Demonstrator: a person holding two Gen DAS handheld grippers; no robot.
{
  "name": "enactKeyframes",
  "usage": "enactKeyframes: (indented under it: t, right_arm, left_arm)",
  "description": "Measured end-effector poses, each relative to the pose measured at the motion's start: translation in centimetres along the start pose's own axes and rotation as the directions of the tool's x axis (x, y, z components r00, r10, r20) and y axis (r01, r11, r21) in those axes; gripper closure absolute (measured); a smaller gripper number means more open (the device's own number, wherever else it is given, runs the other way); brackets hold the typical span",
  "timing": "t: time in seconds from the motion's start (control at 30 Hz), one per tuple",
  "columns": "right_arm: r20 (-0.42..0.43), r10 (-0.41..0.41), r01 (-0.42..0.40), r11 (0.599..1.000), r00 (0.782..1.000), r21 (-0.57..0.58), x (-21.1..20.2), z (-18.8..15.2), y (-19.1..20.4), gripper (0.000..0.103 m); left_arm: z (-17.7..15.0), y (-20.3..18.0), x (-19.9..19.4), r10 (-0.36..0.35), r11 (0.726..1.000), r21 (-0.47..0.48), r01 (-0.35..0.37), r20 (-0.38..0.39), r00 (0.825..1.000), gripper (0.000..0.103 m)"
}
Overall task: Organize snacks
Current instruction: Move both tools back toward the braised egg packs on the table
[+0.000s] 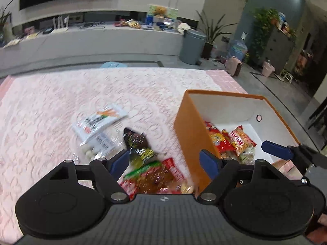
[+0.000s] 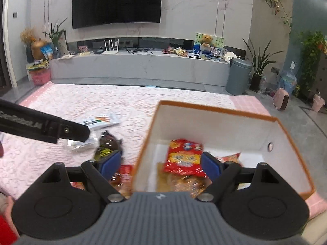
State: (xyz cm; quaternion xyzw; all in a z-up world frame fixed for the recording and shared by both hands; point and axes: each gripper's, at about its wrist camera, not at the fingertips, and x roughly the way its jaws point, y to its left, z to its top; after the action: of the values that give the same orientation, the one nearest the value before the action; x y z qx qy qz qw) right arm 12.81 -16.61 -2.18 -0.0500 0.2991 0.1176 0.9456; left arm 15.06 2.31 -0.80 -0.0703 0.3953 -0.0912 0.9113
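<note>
Both empty and wide open: left gripper (image 1: pixel 165 161) should drop squarely onto the green-red packet (image 1: pixel 152 173), right gripper (image 2: pixel 160 164) staying clear of the orange box (image 2: pixel 214 110).

I see large black wall-mounted television (image 2: pixel 117 3) on pale marble-look wall (image 2: pixel 204 10); long grey low console (image 2: pixel 139 66) beneath; round grey pedal bin (image 2: pixel 238 76) right; pink patterned tablecloth (image 2: pixel 81 102) foreground.

Colours on my snack table

My box (image 2: pixel 214 112) was orange outside, white inside; the cloth (image 1: pixel 51 112) pink-and-white lace; one packet (image 2: pixel 184 157) red.
</note>
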Motion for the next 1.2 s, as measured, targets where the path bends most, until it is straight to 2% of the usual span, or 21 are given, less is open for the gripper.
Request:
enactKeyframes:
  t: [0.13,0.33,0.47,0.53,0.67,0.7,0.8,1.1,1.2]
  right_arm:
    - [0.023,0.009,-0.009,1.0,1.0,-0.02,-0.6,-1.4,2.0,0.02]
    - [0.003,0.058,-0.058,0.997,0.998,0.052,-0.4,-3.1,3.0,0.019]
    - [0.022,0.041,-0.041,0.999,0.999,-0.018,-0.5,-3.9,4.9,0.02]
    - [0.031,0.064,-0.063,0.998,0.997,-0.022,-0.7,-4.2,5.4,0.023]
    - [0.004,0.09,-0.09,0.994,0.996,-0.062,-0.4,-5.4,6.7,0.039]
    - [-0.017,0.086,-0.087,0.993,0.996,-0.073,-0.1,-5.7,7.1,0.044]
    - [-0.064,0.038,-0.044,0.994,0.997,-0.103,1.0,-6.4,7.6,0.047]
    - [-0.1,0.022,-0.035,0.992,0.995,-0.125,2.2,-6.5,8.3,0.047]
    - [-0.129,-0.001,-0.01,0.997,0.992,-0.081,3.0,-6.2,7.7,0.048]
  left_arm:
    - [-1.5,1.6,-0.6,-0.027,0.997,-0.073,0.025,-0.019,0.999,0.013]
    - [-3.4,3.0,-0.9,-0.032,0.991,-0.128,0.027,-0.041,0.999,0.013]
    - [-4.8,4.1,-0.7,-0.026,0.987,-0.159,0.016,-0.058,0.998,0.013]
    - [-5.4,4.8,-0.6,-0.029,0.983,-0.185,0.017,-0.064,0.998,0.013]
    - [-6.6,5.8,-0.1,-0.036,0.975,-0.221,0.014,-0.092,0.995,0.015]
    - [-6.8,5.9,0.1,-0.041,0.974,-0.227,0.016,-0.103,0.994,0.016]
    - [-7.4,6.2,1.0,-0.075,0.968,-0.246,0.043,-0.122,0.99,0.017]
    - [-7.0,6.4,2.8,-0.061,0.979,-0.201,0.034,-0.13,0.99,0.017]
    - [-6.9,6.7,3.1,-0.058,0.978,-0.207,0.03,-0.133,0.989,0.017]
